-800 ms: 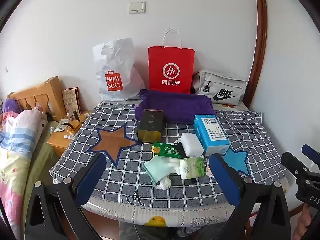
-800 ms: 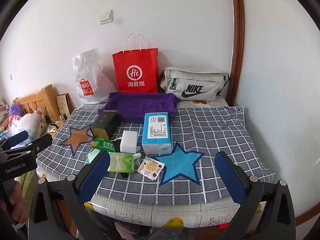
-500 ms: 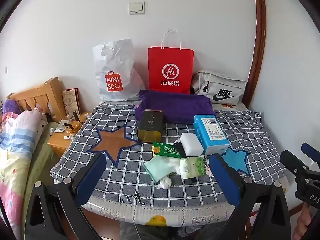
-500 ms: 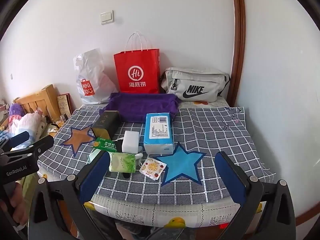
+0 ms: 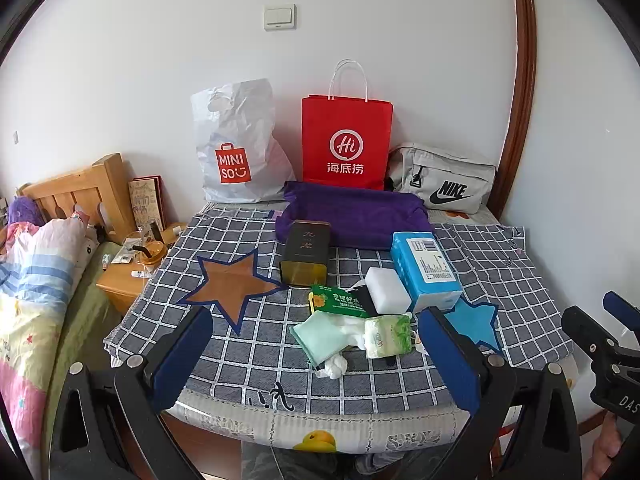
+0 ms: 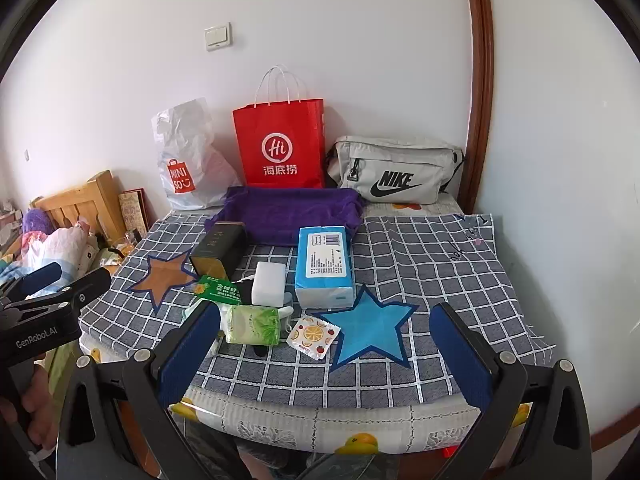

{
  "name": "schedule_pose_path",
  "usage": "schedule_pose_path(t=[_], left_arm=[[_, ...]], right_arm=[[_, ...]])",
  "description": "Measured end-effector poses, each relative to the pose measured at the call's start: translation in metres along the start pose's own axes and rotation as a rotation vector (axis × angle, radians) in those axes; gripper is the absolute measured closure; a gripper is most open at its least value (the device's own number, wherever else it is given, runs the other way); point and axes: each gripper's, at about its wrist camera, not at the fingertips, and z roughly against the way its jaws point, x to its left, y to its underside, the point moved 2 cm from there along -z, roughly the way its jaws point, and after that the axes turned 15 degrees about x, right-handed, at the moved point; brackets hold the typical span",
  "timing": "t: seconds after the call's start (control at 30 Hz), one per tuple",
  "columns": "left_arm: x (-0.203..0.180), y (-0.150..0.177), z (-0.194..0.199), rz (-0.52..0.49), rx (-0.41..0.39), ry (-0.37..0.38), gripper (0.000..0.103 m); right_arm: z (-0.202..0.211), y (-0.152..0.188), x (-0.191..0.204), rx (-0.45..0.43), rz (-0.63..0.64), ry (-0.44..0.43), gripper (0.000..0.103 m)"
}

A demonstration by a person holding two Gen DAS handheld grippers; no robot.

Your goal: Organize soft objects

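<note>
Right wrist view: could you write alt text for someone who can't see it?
The open right gripper hovers before a checked tablecloth holding a blue tissue pack, white sponge, green wipes pack and purple towel. Three bags line the wall behind.

Against the wall at frame centre: white Miniso bag (image 5: 236,148), red paper bag (image 5: 346,144), grey Nike pouch (image 5: 442,184). Light switch (image 5: 280,17) above. Wooden headboard (image 5: 76,192) at left.
</note>
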Motion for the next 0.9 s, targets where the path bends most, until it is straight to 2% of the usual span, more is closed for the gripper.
schedule_pose_path(t=[0.9], left_arm=[[0.007, -0.004, 0.005, 0.006, -0.002, -0.005, 0.0]], right_arm=[[0.011, -0.001, 0.0, -0.021, -0.002, 0.005, 0.0]])
